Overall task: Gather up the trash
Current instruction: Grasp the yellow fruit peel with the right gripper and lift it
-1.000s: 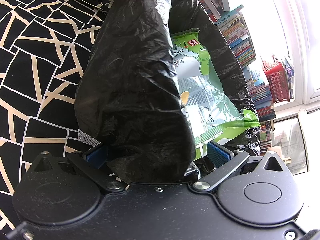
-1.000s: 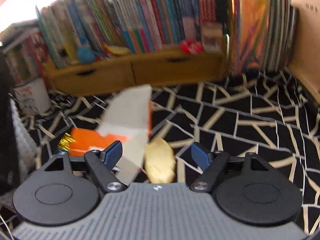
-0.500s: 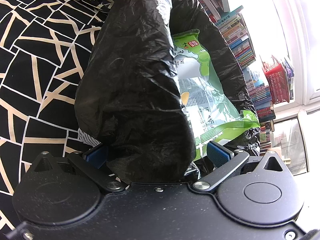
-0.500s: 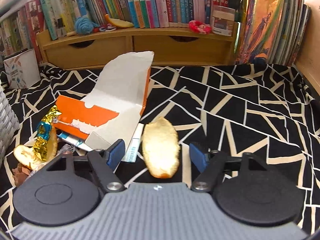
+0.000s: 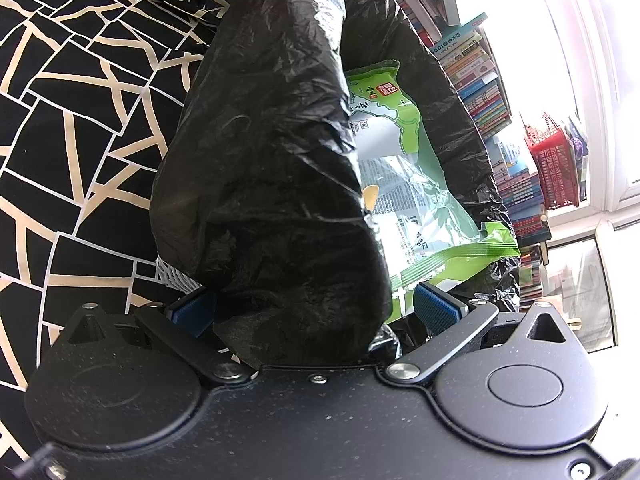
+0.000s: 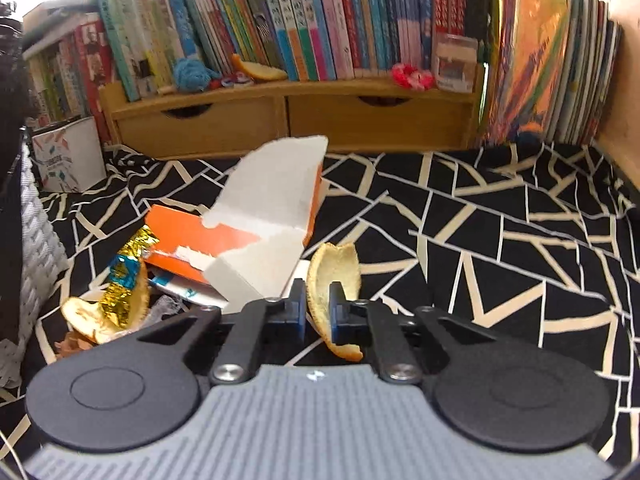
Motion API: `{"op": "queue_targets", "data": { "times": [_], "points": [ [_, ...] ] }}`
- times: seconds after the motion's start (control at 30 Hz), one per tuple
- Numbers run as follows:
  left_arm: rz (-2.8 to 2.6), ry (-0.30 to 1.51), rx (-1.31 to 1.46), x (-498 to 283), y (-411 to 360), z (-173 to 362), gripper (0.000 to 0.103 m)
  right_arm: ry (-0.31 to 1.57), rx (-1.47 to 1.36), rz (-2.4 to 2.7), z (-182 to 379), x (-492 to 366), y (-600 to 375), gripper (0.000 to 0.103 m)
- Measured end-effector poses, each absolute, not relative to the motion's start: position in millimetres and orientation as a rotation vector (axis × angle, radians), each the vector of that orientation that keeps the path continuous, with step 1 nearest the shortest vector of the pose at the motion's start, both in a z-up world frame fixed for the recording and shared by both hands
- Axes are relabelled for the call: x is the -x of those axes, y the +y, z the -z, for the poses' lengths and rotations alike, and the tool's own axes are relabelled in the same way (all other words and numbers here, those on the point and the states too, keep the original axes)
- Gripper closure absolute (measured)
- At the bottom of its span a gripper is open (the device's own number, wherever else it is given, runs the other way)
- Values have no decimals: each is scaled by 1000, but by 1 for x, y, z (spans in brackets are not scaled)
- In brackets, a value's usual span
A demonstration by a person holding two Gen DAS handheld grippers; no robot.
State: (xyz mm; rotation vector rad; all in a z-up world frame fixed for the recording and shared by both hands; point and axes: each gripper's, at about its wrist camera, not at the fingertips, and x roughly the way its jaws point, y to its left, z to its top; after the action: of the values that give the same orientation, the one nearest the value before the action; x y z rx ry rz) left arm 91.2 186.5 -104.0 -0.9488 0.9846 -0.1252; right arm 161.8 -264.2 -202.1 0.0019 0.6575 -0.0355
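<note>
peel (image 6: 334,280) pinched in right gripper (image 6: 316,312); left gripper (image 5: 312,308) astride bag (image 5: 272,184)

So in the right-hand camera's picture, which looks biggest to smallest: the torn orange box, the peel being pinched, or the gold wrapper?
1. Torn orange box.
2. Pinched orange peel, though it is nearest the camera.
3. Gold wrapper.

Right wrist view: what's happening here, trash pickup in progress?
Yes. The right gripper is shut on a curled orange peel, pinched upright between its pads over the patterned cloth. More litter waits to its left: a torn orange carton, a gold foil wrapper and another peel. The left gripper sits with its jaws apart around a fold of the black trash bag, which already contains a green snack packet.
</note>
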Motion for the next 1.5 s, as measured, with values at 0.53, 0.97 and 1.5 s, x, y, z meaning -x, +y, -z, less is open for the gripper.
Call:
{"op": "queue_targets", "data": {
  "times": [0.53,0.97,1.5],
  "points": [
    [124,983,950,-91,187,103,0,719,-18,76,221,-176,-270,26],
    [122,981,952,-91,187,103,0,685,-27,42,214,-168,-269,57],
    [121,982,952,-91,187,103,0,548,-6,-48,116,-142,-240,58]
  ]
}}
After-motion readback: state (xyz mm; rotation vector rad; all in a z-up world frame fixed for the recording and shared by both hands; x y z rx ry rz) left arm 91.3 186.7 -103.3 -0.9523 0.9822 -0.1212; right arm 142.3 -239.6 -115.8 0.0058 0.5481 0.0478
